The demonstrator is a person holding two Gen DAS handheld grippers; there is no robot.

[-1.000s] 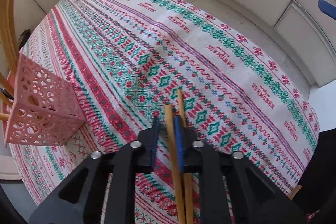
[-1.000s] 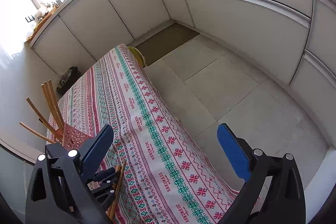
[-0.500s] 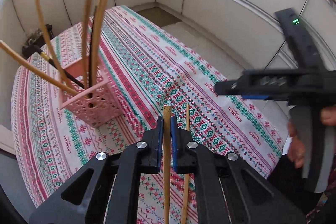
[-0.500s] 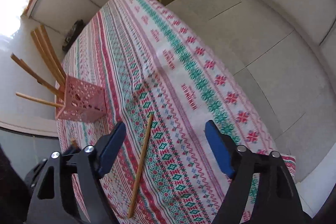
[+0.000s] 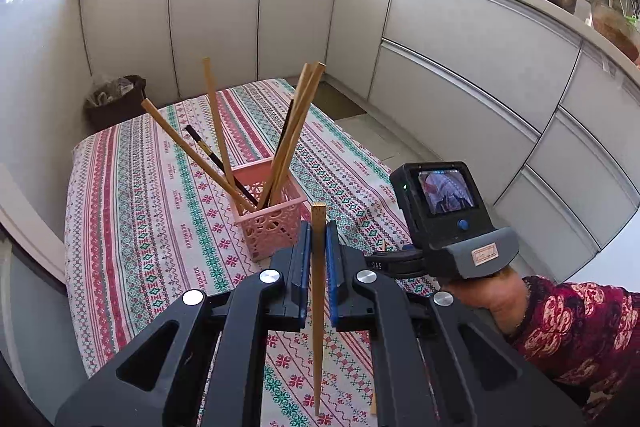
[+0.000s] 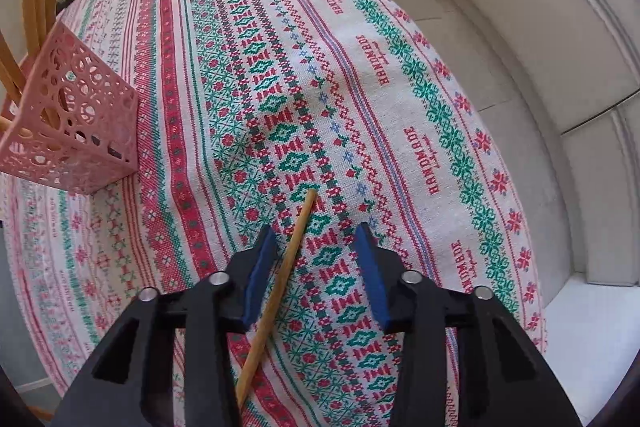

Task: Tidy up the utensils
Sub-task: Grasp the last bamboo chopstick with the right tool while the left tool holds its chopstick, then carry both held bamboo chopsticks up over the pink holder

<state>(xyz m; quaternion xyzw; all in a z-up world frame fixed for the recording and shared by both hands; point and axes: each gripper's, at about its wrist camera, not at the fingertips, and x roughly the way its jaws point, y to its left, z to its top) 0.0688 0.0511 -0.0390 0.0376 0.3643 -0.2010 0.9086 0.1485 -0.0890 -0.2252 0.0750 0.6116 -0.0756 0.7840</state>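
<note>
Now our left gripper [image 5: 318,263] pinches one chopstick [image 5: 318,291], w/ the pink basket [image 5: 270,223] just ahead. Our right gripper [image 6: 316,267] is closing over a 2nd chopstick [image 6: 280,291] flat on the tablecloth [image 6: 400,87]; its long axis runs btw the jaws, nearer the left pad.

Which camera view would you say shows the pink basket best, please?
The left wrist view: the pink basket stands whole near the middle of the tablecloth, its open top and the chopsticks in it plain. The right wrist view catches it only at the left edge, cropped.
</note>
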